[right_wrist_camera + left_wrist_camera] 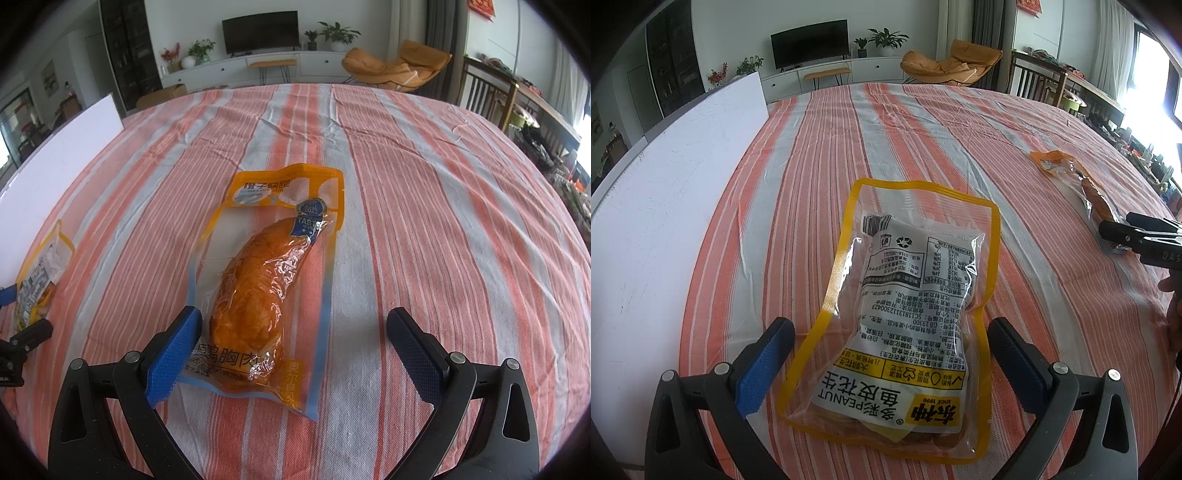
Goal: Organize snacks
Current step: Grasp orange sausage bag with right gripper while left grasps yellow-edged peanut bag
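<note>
The step in hand appears to be the approach to a two-handed pick: each gripper is lined up on its own snack and neither has closed. The left gripper (890,363) stands wide open, its blue pads either side of the near end of the peanut packet (905,314), which lies flat and label-up on the striped tablecloth (812,155). The right gripper (293,356) is likewise spread open over the near end of the chicken breast pouch (266,291), also flat on the cloth; the left pad sits just beside the pouch edge, while the right pad is well clear of it. The next move probably calls for lowering each tool until the pads straddle the packet, then closing on the flat sealed margin rather than the bulging contents, since the glossy film may slip. A white board (665,192) stands along the left edge of the table, near the peanut packet. No container or tray is in view, so the destination cannot be determined. Between the two packets the cloth lies bare, wrinkled in places.
</note>
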`<state>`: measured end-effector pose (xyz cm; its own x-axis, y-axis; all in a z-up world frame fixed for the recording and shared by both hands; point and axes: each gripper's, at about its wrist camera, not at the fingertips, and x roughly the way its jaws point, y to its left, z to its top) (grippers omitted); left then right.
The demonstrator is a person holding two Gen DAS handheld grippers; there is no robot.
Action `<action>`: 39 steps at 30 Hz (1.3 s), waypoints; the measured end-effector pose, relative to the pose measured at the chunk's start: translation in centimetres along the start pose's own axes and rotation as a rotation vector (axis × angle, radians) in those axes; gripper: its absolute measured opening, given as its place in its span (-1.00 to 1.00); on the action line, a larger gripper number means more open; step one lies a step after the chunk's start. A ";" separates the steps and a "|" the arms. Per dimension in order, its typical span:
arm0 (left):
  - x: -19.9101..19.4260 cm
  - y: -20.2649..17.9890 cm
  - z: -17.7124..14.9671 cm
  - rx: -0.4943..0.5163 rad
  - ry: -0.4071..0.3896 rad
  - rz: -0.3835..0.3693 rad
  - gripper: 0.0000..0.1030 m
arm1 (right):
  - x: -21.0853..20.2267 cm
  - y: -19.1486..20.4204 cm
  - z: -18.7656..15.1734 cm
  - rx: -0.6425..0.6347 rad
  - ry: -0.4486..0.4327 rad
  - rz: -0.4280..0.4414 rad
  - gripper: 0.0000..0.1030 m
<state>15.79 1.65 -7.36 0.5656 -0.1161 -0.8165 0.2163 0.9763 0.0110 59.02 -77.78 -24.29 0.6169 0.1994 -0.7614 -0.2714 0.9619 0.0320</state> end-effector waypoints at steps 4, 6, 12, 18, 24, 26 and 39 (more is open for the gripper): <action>0.3 -0.1 0.6 0.031 0.054 -0.016 1.00 | 0.4 0.5 0.3 -0.022 0.021 -0.016 0.99; 0.5 -0.1 0.9 0.039 0.084 -0.020 1.00 | 0.7 0.6 0.9 -0.037 0.059 -0.002 0.99; -0.7 -0.1 1.2 0.013 0.054 -0.059 0.23 | 1.7 0.2 5.0 -0.029 0.272 0.021 0.20; -2.8 1.7 0.0 -0.111 -0.005 -0.157 0.17 | -0.6 -2.0 5.3 0.151 0.242 0.120 -0.86; -4.3 3.3 -0.1 -0.176 -0.055 -0.199 0.17 | -1.2 -3.3 4.6 0.237 0.237 0.214 0.00; -4.5 3.5 -0.2 -0.191 -0.061 -0.193 0.17 | -0.9 -3.3 4.7 0.282 0.247 0.232 0.79; -4.4 4.0 -2.3 -0.205 -0.032 -0.187 0.18 | 4.0 5.1 7.6 0.083 0.314 -0.033 0.09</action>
<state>12.30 6.53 -5.06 0.5566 -0.3006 -0.7745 0.1562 0.9535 -0.2579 65.72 -70.62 -22.25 0.3633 0.1131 -0.9248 -0.1864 0.9814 0.0468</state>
